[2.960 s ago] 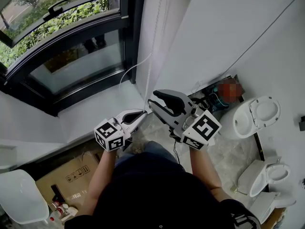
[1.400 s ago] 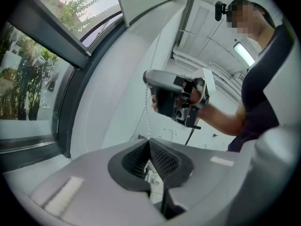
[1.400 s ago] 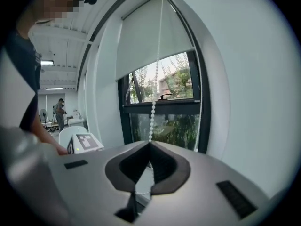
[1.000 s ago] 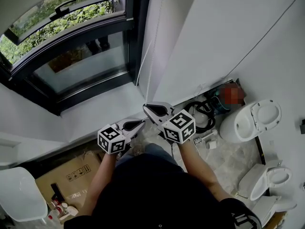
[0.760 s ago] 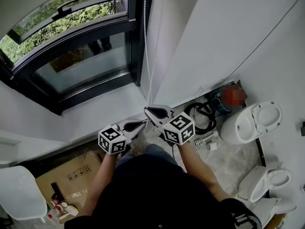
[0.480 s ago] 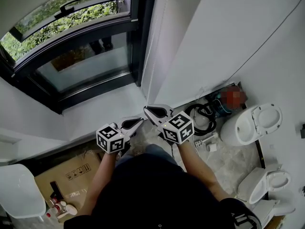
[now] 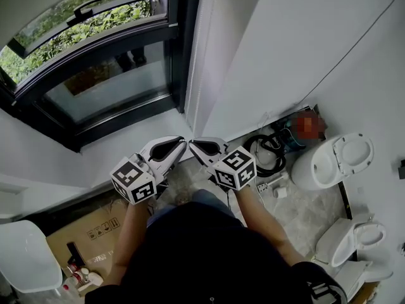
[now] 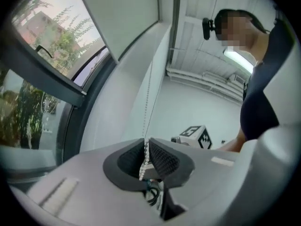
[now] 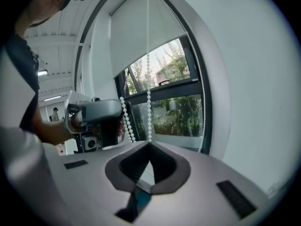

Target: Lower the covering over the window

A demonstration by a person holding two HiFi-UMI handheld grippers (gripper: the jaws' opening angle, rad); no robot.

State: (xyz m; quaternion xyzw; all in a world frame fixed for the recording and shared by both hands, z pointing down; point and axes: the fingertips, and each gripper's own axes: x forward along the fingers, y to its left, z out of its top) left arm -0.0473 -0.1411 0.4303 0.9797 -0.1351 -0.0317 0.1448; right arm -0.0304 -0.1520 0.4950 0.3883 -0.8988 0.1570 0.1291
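Left gripper (image 8: 146, 141) clamps bead chain (image 8: 143, 159), seemingly indistinct overhead

White bead cord (image 9: 148, 74), pale blind (image 9: 141, 27), black window frame (image 7: 179, 43), green foliage (image 7: 82, 30) outside; grey left hand-held gripper (image 8: 146, 142), black ribbed pads (image 8: 162, 159), black-and-white square-marker cube (image 7: 133, 180).

You face a black-framed window (image 7: 95, 87) onto green foliage (image 7: 82, 30). White ceramic toilets (image 7: 323, 163) stand on the grey stone floor (image 7: 304, 208).
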